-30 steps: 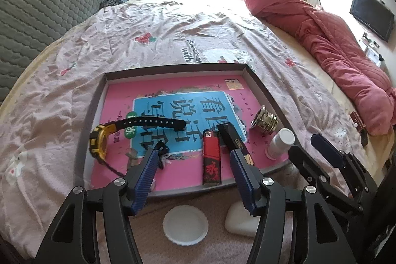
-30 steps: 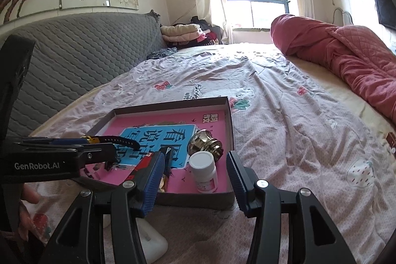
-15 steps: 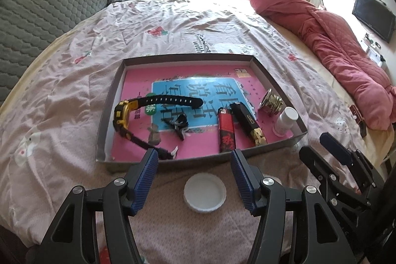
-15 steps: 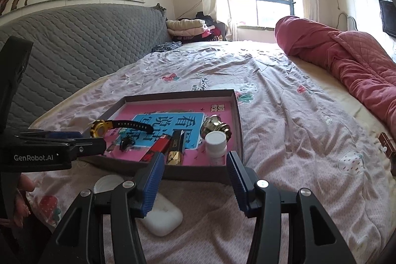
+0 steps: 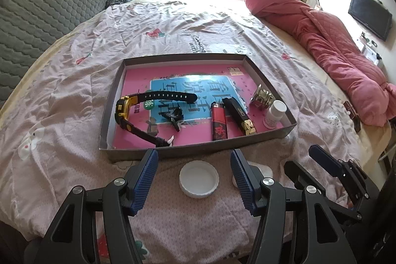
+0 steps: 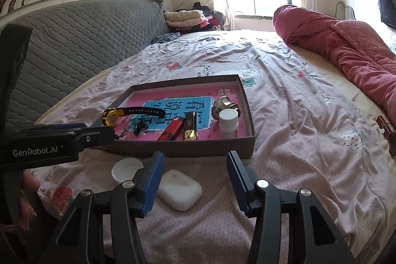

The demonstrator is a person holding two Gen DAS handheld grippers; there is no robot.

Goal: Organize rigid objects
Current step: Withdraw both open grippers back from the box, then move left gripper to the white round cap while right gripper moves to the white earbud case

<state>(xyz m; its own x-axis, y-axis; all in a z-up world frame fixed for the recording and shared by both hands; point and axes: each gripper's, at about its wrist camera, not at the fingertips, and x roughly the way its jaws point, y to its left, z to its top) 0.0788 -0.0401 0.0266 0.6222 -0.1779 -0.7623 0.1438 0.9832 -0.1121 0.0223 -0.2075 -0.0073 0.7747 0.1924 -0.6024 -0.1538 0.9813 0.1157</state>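
Moved: both grippers had drawn back from the tray (image 5: 112, 113) since a second before; the cap and case now lay fully in view.
Tray: on the bedspread (image 5: 74, 95), holding a watch (image 5: 123, 108), clip (image 5: 174, 115), red lighter (image 5: 219, 124), black lighter (image 5: 238, 118), brass knob (image 5: 262, 98) and white bottle (image 5: 274, 114).
Cap: white cap (image 5: 199, 178) lay on the bedspread just before the tray's near wall, between the left fingers.
Case: white case (image 6: 180, 189) lay beside the cap, right of it, near the right gripper's left finger.
Left gripper (image 5: 194, 181): jaws apart, holding nothing.
Right gripper (image 6: 195, 182): jaws apart, empty.
Beyond: red quilt (image 5: 321, 41) along the bed's far side.
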